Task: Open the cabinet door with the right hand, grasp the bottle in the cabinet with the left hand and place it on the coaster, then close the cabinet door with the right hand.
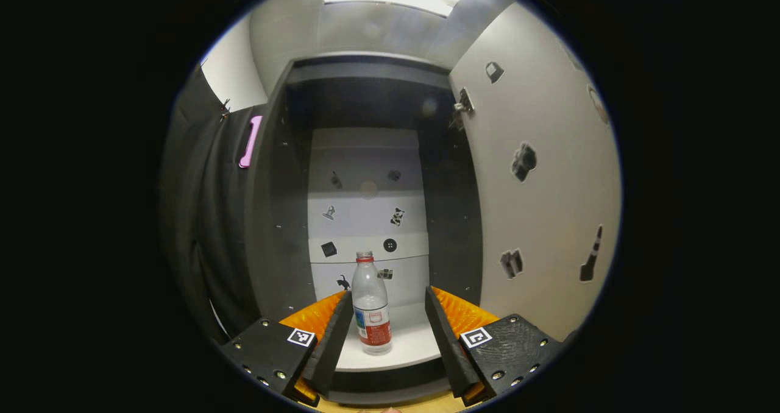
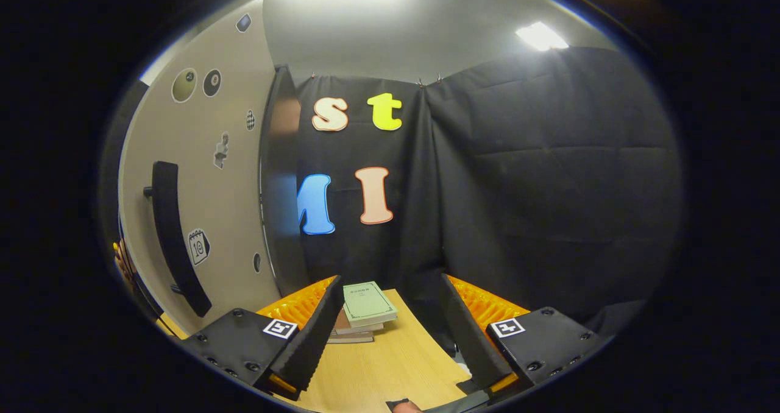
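Observation:
A clear plastic bottle (image 1: 371,306) with a red cap and a red label stands upright on the white bottom shelf (image 1: 408,346) of the open cabinet. My left gripper (image 1: 389,328) is open in front of the shelf, its fingers on either side of the bottle but apart from it. The cabinet door (image 1: 536,181) is swung out to the right, its inner face dotted with small stickers. In the right gripper view the door's outer face (image 2: 207,175) with its long dark handle (image 2: 173,236) stands at the left. My right gripper (image 2: 390,328) is open and holds nothing, above the wooden table.
A stack of books (image 2: 362,309) with a green one on top lies on the wooden table (image 2: 390,370) at the black cloth wall. Dark cabinet side panels (image 1: 271,218) flank the shelf. The cabinet's back wall (image 1: 365,206) carries stickers.

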